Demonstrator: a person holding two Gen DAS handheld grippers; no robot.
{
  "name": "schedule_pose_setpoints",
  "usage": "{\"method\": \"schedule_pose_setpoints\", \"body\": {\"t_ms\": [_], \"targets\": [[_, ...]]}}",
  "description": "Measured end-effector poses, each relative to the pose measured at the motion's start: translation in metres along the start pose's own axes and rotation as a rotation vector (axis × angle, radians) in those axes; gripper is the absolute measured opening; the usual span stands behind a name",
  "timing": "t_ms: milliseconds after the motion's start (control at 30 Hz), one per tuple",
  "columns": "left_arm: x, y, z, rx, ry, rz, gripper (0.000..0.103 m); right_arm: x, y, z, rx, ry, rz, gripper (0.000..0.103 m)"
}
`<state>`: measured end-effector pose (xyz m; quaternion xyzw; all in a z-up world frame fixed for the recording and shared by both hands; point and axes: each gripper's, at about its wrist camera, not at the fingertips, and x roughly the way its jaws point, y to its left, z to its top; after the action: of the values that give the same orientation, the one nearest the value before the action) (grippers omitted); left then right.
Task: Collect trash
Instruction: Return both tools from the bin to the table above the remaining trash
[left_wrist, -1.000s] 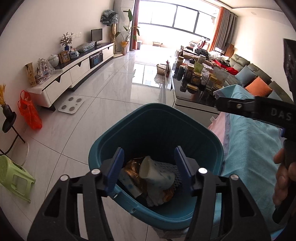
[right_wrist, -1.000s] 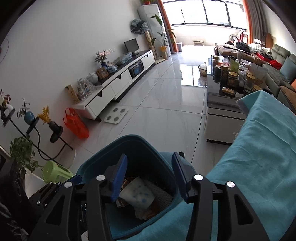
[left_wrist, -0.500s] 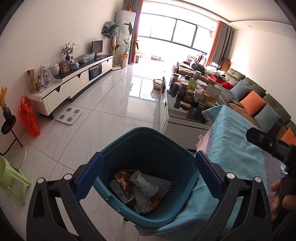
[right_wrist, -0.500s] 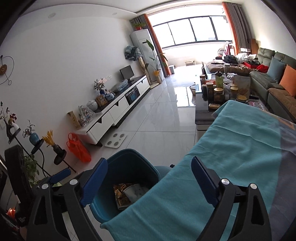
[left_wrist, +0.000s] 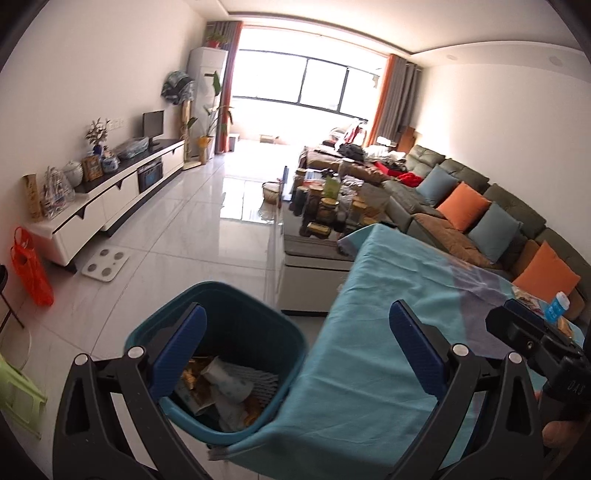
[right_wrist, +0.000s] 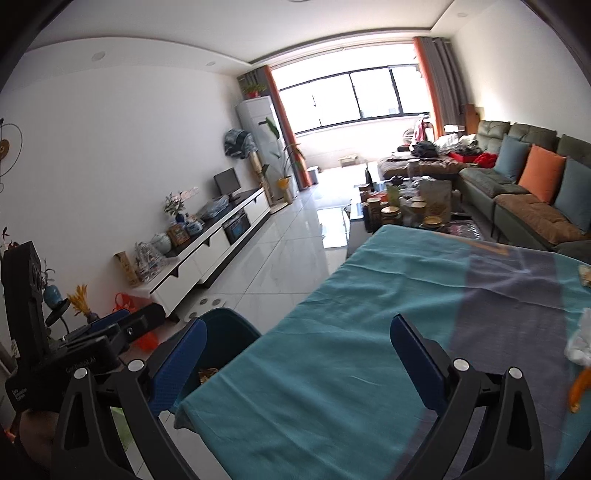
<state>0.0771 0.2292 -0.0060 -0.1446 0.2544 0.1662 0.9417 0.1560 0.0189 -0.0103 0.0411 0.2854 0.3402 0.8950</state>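
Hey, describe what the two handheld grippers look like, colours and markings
Both the left gripper and right gripper have black triangular plastic arms with cut-outs, silver round bolts, and flat blue textured fingers. The black bodies carry small pale lettering, too blurred to read. No cables or sleeves show.

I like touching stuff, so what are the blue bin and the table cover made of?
The teal trash bin looks like hard plastic: smooth, even walls with a soft sheen and a molded rim. The turquoise tablecloth looks like thin woven fabric, matte, since it wrinkles and drapes over the table edge. Exact fiber can't be told.
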Motion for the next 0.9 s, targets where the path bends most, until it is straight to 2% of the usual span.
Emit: {"method": "schedule_pose_setpoints", "body": {"t_ms": [333, 533, 700, 900], "targets": [[-0.016, -0.093, -0.004, 0.111, -0.055, -0.151, 0.098, -0.069, -0.055, -0.014, 0.041, -0.089, -0.157, 0.096], [-0.021, -0.140, -0.012, 0.177, -0.074, -0.229, 0.098, -0.108, -0.071, -0.022, 0.046, -0.137, -0.241, 0.096], [-0.021, -0.171, -0.018, 0.209, -0.073, -0.277, 0.098, -0.128, -0.083, -0.031, 0.065, -0.154, -0.296, 0.096], [-0.021, -0.187, -0.027, 0.219, -0.045, -0.346, 0.098, -0.151, -0.093, -0.048, 0.072, -0.164, -0.376, 0.096]]}}
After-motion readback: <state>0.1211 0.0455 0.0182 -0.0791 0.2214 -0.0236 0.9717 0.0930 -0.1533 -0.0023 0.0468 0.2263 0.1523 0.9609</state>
